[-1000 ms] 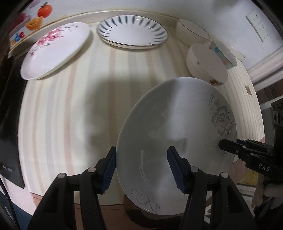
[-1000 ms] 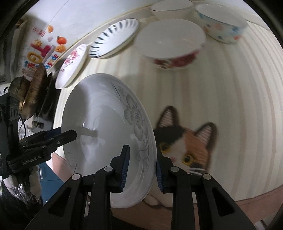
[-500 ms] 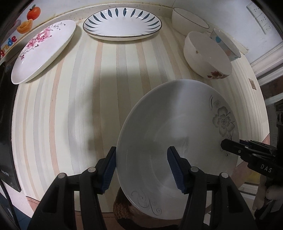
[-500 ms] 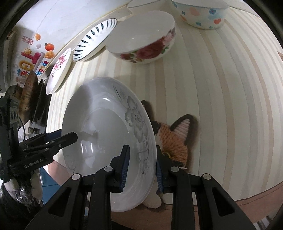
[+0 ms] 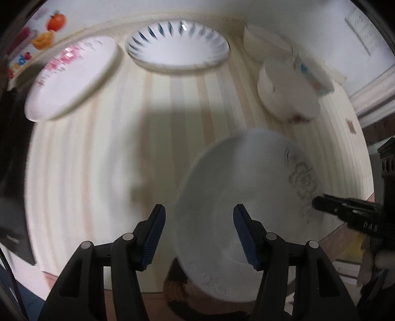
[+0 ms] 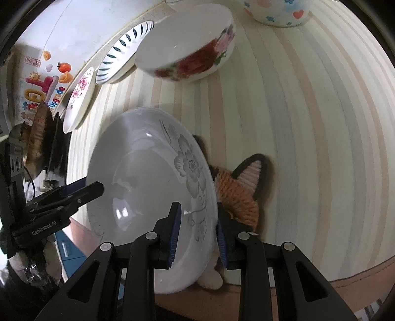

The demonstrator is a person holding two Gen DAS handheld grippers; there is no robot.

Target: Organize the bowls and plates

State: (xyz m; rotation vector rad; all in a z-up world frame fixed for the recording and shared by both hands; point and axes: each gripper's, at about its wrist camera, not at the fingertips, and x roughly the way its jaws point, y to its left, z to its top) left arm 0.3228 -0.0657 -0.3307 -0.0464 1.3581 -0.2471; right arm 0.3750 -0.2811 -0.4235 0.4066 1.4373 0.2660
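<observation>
A large white plate with a grey flower (image 6: 148, 187) is held tilted above the striped table; it also shows in the left wrist view (image 5: 246, 202). My right gripper (image 6: 197, 232) is shut on its near rim. My left gripper (image 5: 198, 232) is open around the plate's opposite rim, its pads apart from it. A pink-flower plate (image 5: 71, 76) and a blue-rayed plate (image 5: 177, 47) lie at the back. A rose-patterned bowl (image 6: 187, 47), a heart-patterned bowl (image 6: 276, 10) and a plain white bowl (image 5: 264, 39) stand at the back right.
A knitted cat-face coaster (image 6: 239, 192) lies on the striped tablecloth (image 6: 308, 123) under the held plate, near the front edge. Dark objects (image 6: 42, 138) stand at the table's left end. A wall with fruit stickers (image 5: 49, 27) runs behind.
The right gripper has carried the plate forward toward the rose bowl. The left wrist view has shifted and blurred; its jaws stay open around the rim.
</observation>
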